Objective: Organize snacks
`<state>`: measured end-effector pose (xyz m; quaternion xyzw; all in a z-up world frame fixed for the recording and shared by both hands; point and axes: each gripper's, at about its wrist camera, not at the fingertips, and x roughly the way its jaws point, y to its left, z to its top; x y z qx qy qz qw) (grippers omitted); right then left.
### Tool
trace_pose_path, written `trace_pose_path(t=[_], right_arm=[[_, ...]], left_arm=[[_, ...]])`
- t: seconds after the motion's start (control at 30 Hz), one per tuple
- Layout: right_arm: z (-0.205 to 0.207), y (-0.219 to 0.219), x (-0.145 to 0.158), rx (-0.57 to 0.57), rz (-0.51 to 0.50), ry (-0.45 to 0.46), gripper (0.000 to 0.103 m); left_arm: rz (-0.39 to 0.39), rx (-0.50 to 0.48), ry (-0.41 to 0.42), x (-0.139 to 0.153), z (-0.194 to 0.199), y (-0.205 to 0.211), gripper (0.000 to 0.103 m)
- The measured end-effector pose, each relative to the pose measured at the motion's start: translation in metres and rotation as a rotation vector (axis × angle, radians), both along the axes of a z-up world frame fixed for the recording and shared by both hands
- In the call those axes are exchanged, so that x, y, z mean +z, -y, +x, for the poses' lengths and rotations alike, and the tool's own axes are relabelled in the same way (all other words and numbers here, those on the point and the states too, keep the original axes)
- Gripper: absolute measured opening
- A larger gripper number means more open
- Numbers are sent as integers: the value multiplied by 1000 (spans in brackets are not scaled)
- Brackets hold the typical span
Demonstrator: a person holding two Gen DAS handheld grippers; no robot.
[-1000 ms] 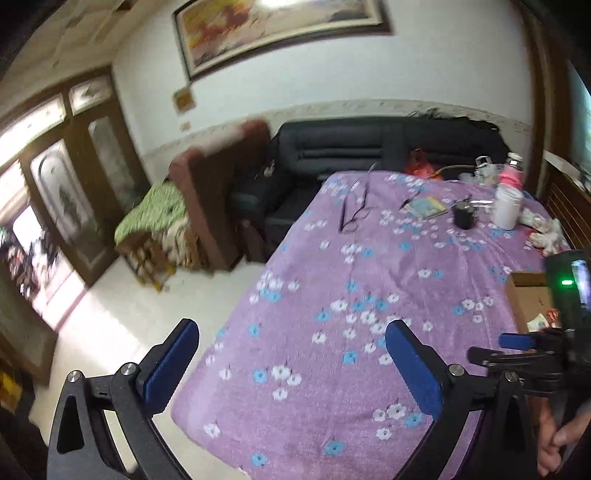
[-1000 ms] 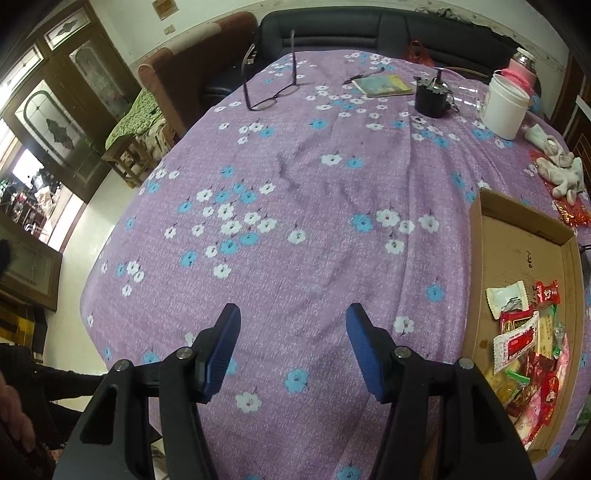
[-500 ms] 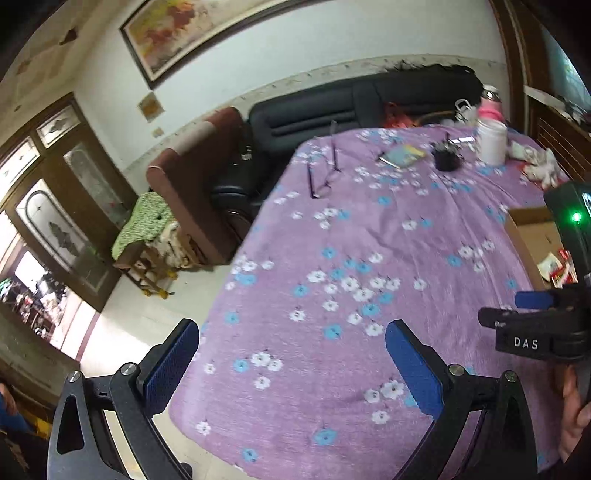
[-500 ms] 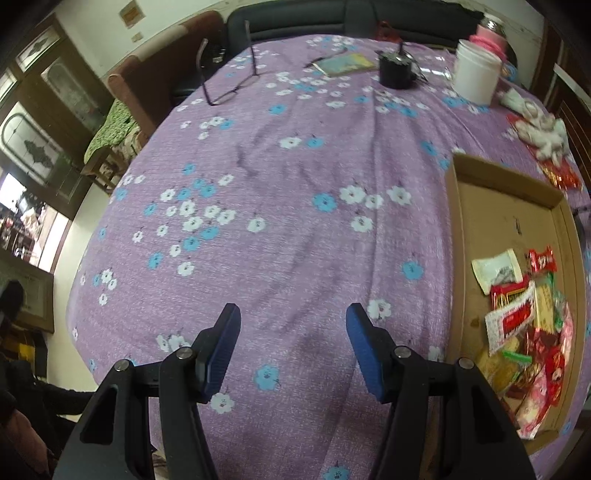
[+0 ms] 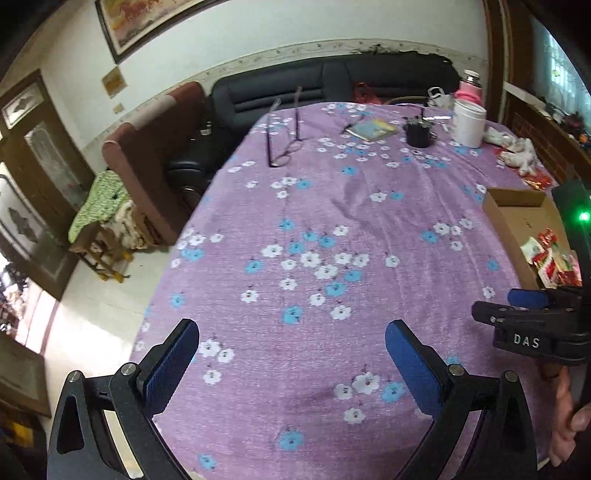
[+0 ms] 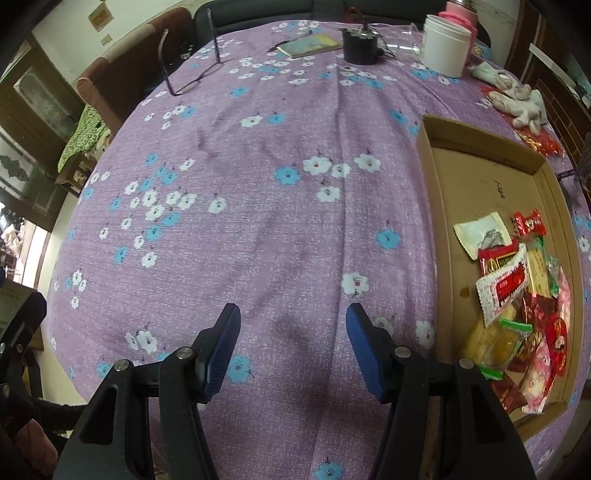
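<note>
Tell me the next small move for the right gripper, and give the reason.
Probably swing the right gripper rightward over the cardboard tray toward the snack packets. It is open, empty and hovering over bare purple tablecloth, while all the snacks lie heaped at the tray's near end.

We saw a white wall (image 5: 280, 40) hung with a framed painting (image 5: 147, 22) above a black sofa (image 5: 332, 83). A brown armchair (image 5: 147, 162) stood beside it, near a stool draped in green cloth (image 5: 98, 203). Dark wooden doors with glass panels (image 5: 48, 162) lined the left, over a pale tiled floor (image 5: 110, 314).
</note>
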<state>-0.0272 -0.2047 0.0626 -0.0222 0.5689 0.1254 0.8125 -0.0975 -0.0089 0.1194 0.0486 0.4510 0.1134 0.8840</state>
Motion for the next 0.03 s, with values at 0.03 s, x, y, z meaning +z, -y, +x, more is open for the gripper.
trace_pose_path(t=[0.03], right_arm=[[0, 0, -1, -6, -4, -1, 59]], left_arm=[[-2, -8, -7, -2, 2, 0, 102]])
